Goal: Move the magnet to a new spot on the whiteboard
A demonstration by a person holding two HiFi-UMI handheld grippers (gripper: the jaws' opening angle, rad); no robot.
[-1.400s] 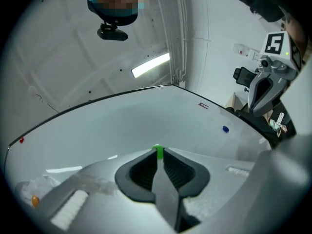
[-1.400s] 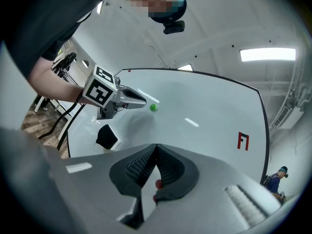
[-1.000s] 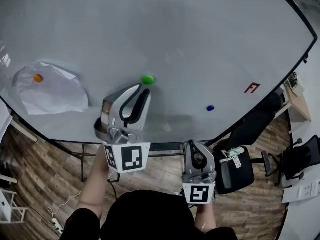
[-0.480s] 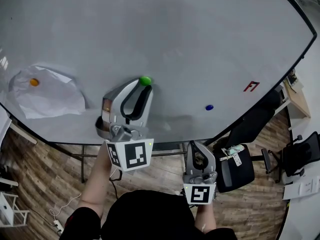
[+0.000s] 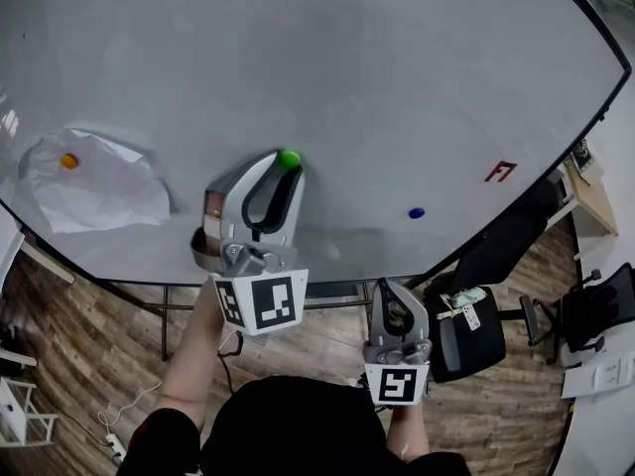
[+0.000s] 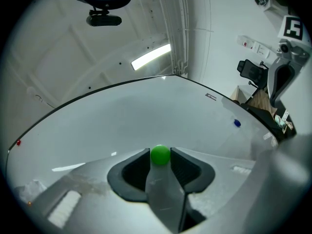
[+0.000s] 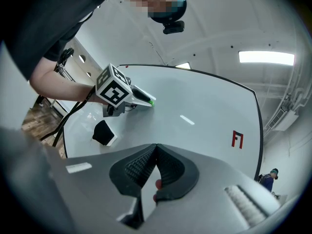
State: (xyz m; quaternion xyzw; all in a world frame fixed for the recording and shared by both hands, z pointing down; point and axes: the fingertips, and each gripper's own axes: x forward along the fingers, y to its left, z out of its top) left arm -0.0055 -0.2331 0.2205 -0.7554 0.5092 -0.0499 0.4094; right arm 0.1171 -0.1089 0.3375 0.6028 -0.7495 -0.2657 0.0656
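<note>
— Left gripper [image 5: 286, 167], look: its jaws have just been opening, and they stand wider than a second ago. That green magnet [image 6: 160, 155] hasn't shifted on the board, though; it's the same gap from the blue magnet [image 5: 417, 212] as before.

— What's closest to us?

— The person in a dark top, both forearms stretched forward over the wooden floor [image 5: 89, 345]. Off to the right is a black office chair [image 5: 466, 340], tucked below the board's lower edge.

— And the right gripper?

— The right gripper [image 7: 156, 147] is held low, short of the whiteboard's bottom edge. Its jaws are clenched together, and I see nothing between the pads.

— Is the left one holding anything?

— No, it's let go. Its tips are up at the whiteboard [image 5: 417, 77], one on each side of the green magnet, which sits right between them on the board's surface. The pads look just beside it rather than pinching it.

— Whereabouts on the board is that?

— Lower part, a little left of the middle. The blue magnet is to its right and somewhat lower, well apart from it. Further right, near the board's edge, there's a small red mark [image 5: 501, 173].

— Anything on the other side?

— Far left, a crumpled white sheet of paper [image 5: 99, 191], with an orange magnet [image 5: 68, 161] on it near its upper left corner.
</note>
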